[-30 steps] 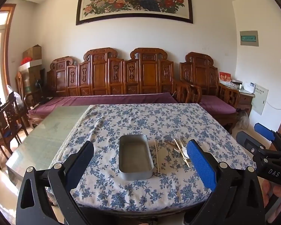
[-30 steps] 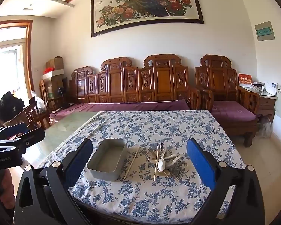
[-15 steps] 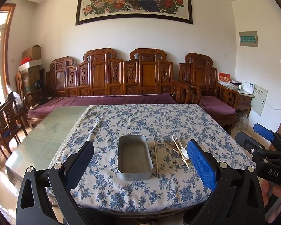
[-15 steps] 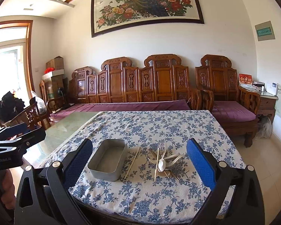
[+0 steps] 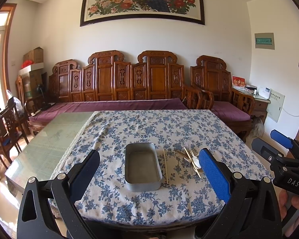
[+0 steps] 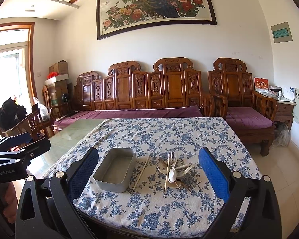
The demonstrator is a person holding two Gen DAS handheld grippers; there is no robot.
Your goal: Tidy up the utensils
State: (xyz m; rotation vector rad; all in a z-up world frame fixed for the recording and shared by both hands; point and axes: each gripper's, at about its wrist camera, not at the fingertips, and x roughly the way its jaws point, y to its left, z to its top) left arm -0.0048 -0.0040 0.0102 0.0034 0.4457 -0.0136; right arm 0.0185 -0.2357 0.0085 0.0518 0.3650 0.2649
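Left wrist view is showing almost the same scene as a second ago: the metal tin (image 5: 143, 166) is sitting slightly higher in the frame than before, and nothing on the table has shifted. The utensil pile (image 5: 191, 160) is lying on the floral tablecloth (image 5: 149, 127) just to the right of the tin, a loose heap of pale wooden chopsticks, a metal fork (image 5: 186, 146) pointing away from the camera, and a white spoon (image 5: 196, 161) resting on top. In the right wrist view the same pile (image 6: 174, 172) is showing more clearly, with several spoons crossing one another under the fork (image 6: 170, 157). One single chopstick (image 5: 165, 166) is lying apart from the heap, between it and the tin, running alongside the tin's right wall without touching it.

The tin is a grey rectangular box with rounded corners, standing upright and open, and nothing is lying inside it. It is sitting near the front edge of the cloth.

The left gripper (image 5: 149, 171) is hovering in front of the tin with its blue-padded jaws spread wide, holding nothing. The right gripper (image 6: 148, 172) is hovering in front of the tin and the pile, its jaws equally wide apart and empty. A hand (image 5: 293, 206) is gripping the right tool's handle, to the right of the tin. Behind the tin, beyond the table, a carved wooden bench (image 5: 129, 83) with purple cushions is standing against the wall.
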